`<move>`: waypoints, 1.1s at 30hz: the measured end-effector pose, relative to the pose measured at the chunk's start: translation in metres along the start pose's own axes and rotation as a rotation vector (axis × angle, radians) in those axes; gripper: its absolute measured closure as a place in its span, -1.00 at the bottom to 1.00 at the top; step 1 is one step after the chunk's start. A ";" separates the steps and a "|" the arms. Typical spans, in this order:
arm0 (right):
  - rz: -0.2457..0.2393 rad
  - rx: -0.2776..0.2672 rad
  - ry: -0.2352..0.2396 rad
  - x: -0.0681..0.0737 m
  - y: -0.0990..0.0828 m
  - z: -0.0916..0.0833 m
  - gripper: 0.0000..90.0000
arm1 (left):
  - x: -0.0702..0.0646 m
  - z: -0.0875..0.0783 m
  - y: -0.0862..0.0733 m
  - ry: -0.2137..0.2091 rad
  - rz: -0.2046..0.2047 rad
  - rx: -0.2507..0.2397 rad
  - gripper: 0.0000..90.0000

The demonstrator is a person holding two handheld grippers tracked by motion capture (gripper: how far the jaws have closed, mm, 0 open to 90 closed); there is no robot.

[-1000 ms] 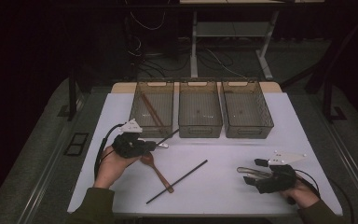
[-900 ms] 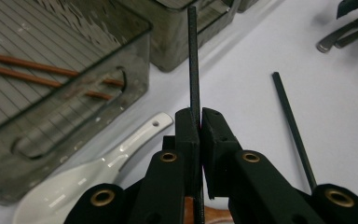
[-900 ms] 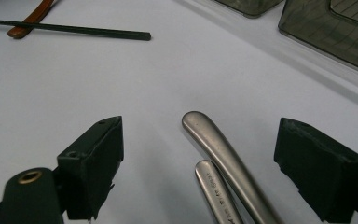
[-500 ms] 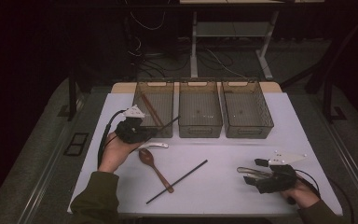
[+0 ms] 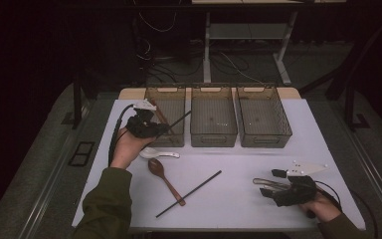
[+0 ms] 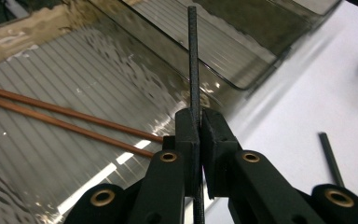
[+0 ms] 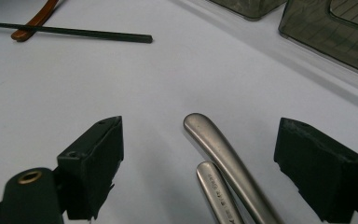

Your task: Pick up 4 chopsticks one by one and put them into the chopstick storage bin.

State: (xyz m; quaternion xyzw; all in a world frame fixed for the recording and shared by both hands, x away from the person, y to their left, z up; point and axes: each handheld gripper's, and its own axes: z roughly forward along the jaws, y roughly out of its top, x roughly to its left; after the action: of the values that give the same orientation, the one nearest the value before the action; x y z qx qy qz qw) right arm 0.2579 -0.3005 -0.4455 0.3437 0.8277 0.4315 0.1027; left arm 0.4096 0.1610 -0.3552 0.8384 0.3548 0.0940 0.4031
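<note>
The left claw (image 5: 165, 128) is clamped on a black chopstick (image 5: 178, 121). In the high view it hangs at the near left corner of the left bin (image 5: 169, 117), and the stick's long axis runs from the claw up and to the right, its free end over the bin's near wall. In the left gripper view the stick (image 6: 193, 70) passes straight between the two pressed pads (image 6: 188, 128) and points away along the claw's own line, out over the ribbed bin floor (image 6: 74, 84). Two brown sticks (image 6: 65, 116) lie on that floor, side by side, crossing the view at a slant, well below the held stick.

On the counter (image 5: 238, 169) a second black chopstick (image 5: 189, 193) lies flat, its axis slanting from near left to far right. A wooden spoon (image 5: 165, 180) lies just left of it, bowl at the far end, handle tip close to the stick's lower part. A white spoon (image 5: 158, 154) rests beside the left hand (image 5: 127, 147), handle pointing right.

The right claw (image 5: 267, 185) sits low near the counter's right front, pads (image 7: 98, 149) wide apart. Two metal handles (image 7: 223, 158) lie between them on the counter, touching neither pad, their rounded ends pointing away from the claw. The middle bin (image 5: 213, 117) and right bin (image 5: 262, 117) stand beside the left one in a row.
</note>
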 end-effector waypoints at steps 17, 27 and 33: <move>0.005 -0.003 0.007 0.000 0.000 -0.001 -0.65 | 0.039 0.013 0.033 0.124 -0.061 -0.012 0.88; 0.003 -0.005 0.009 0.000 0.000 -0.001 -0.65 | 0.059 0.025 0.036 0.174 -0.134 -0.054 0.88; 0.005 -0.005 0.010 -0.001 0.000 -0.001 -0.65 | 0.067 0.036 0.036 0.191 -0.155 -0.053 0.88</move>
State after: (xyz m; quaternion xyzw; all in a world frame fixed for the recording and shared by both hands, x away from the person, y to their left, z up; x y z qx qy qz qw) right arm 0.2579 -0.3019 -0.4449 0.3435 0.8263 0.4355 0.0984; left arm 0.4933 0.1681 -0.3608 0.7845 0.4528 0.1513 0.3957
